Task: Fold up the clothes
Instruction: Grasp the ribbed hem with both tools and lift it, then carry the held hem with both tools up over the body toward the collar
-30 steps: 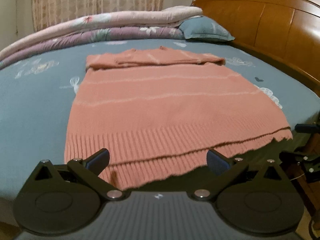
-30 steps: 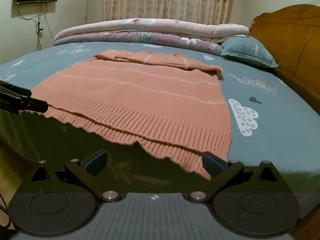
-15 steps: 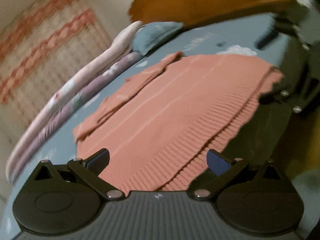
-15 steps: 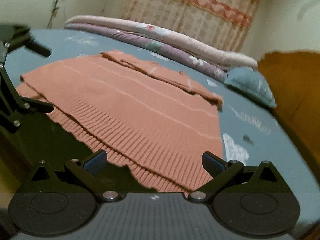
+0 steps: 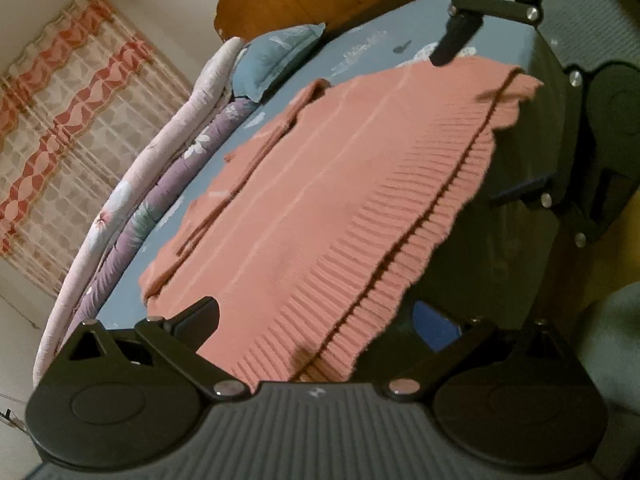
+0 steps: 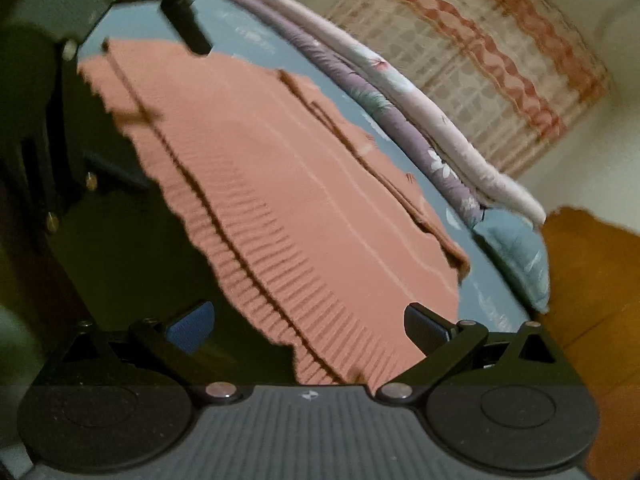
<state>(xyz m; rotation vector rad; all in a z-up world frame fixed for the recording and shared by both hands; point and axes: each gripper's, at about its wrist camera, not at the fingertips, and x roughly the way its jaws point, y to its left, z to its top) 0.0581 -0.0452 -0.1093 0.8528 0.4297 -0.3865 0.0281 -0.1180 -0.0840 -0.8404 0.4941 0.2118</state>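
Views now tilted; sweater (image 5: pixel 320 208) on bed (image 5: pixel 376 44).

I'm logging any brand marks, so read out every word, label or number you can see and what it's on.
No readable text anywhere.
Left tongs: a small pale emblem on the body, not letters.
Right tongs: the same emblem.
Sweater: no label or tag showing.

Both tongs, left tongs (image 5: pixel 316 326) and right tongs (image 6: pixel 310 326), are black, with silver screws, ribbed grey bases and blue finger pads (image 6: pixel 190 326).
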